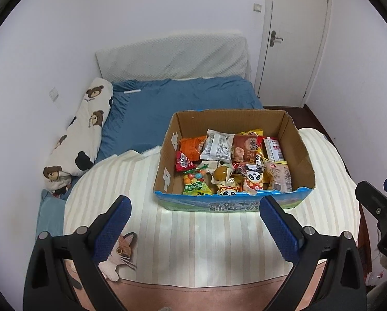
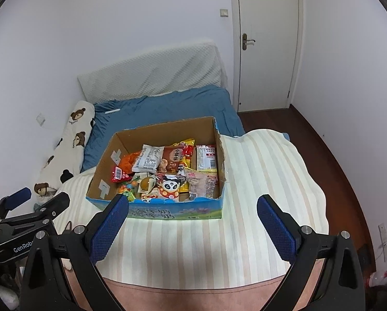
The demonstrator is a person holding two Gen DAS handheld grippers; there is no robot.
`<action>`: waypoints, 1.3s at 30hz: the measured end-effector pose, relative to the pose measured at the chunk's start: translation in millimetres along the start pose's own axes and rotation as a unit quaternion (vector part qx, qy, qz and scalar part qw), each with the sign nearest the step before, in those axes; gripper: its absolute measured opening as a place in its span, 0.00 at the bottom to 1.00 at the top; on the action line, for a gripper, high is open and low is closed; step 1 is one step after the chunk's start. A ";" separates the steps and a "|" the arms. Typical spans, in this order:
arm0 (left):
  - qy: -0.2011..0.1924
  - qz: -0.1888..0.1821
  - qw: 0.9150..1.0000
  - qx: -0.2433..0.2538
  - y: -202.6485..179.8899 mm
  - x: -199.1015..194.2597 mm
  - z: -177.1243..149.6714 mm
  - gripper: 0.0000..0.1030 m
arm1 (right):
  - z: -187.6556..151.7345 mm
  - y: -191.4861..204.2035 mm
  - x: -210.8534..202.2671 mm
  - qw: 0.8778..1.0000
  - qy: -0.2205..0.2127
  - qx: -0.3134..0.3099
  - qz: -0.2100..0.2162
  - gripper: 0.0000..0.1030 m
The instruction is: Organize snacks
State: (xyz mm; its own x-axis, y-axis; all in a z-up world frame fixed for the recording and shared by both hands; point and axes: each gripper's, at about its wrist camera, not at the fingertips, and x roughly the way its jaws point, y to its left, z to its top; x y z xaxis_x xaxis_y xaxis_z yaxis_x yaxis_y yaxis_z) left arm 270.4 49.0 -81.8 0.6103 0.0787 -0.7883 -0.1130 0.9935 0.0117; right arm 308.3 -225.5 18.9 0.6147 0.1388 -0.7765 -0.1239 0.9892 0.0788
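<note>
An open cardboard box [image 1: 301, 153] [image 2: 104, 165] with a blue printed front sits on a cream striped blanket [image 1: 193, 238] [image 2: 266, 171] on the bed. Several snack packets fill it: a white packet [image 1: 218, 145] [image 2: 148, 159], a panda packet [image 1: 254, 178] [image 2: 171, 188], a candy bag [image 1: 194, 182], a pink packet [image 1: 279, 175] [image 2: 202, 182]. My left gripper [image 1: 194, 207] hovers just in front of the box, open, nothing between its blue pads. My right gripper [image 2: 193, 206] hangs before the box's front wall, open and empty too. Each gripper shows at the other view's edge.
A blue sheet [image 1: 167, 103] [image 2: 167, 106] covers the far bed, with a bear-print pillow [image 1: 82, 134] [image 2: 66, 145] on the left and a white headboard cushion [image 1: 172, 57]. A cat plush [image 1: 120, 251] lies near the left pad. A white door [image 2: 267, 41] and dark wood floor [image 2: 336, 160] are on the right.
</note>
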 end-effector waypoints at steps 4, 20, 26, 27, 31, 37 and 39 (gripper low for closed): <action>0.009 -0.003 1.000 -0.004 -0.7 10.0 5.2 0.99 | 4.2 0.1 17.5 1.000 0.010 -0.001 -0.007 0.98; 0.026 -0.007 1.000 -0.004 -4.7 27.0 10.9 0.99 | 4.2 -5.2 47.5 0.999 0.032 0.006 -0.014 0.98; 0.026 -0.006 1.000 -0.003 -5.3 27.6 10.4 0.99 | 4.4 -4.9 48.5 0.999 0.033 0.004 -0.013 0.98; 0.026 -0.006 1.000 -0.002 -5.2 27.4 10.4 0.99 | 4.4 -4.7 49.2 0.999 0.034 0.003 -0.013 0.98; 0.027 -0.007 1.000 -0.002 -6.5 28.5 9.6 0.99 | 2.3 -4.7 49.4 0.999 0.036 0.002 -0.014 0.98; 0.025 -0.002 1.000 0.000 -8.4 26.6 7.4 0.99 | 1.5 -3.9 47.4 0.999 0.036 -0.005 -0.017 0.98; 0.026 -0.002 1.000 0.002 -9.4 26.8 6.2 0.99 | 0.7 -3.9 46.0 0.999 0.037 -0.006 -0.017 0.98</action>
State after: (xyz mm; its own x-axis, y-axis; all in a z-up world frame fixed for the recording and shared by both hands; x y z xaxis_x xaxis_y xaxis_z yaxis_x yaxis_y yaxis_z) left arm 292.7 42.2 -99.3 0.5693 0.0710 -0.8190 -0.1082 0.9941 0.0109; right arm 337.5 -222.9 -16.8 0.5597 0.1002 -0.8226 -0.1135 0.9926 0.0436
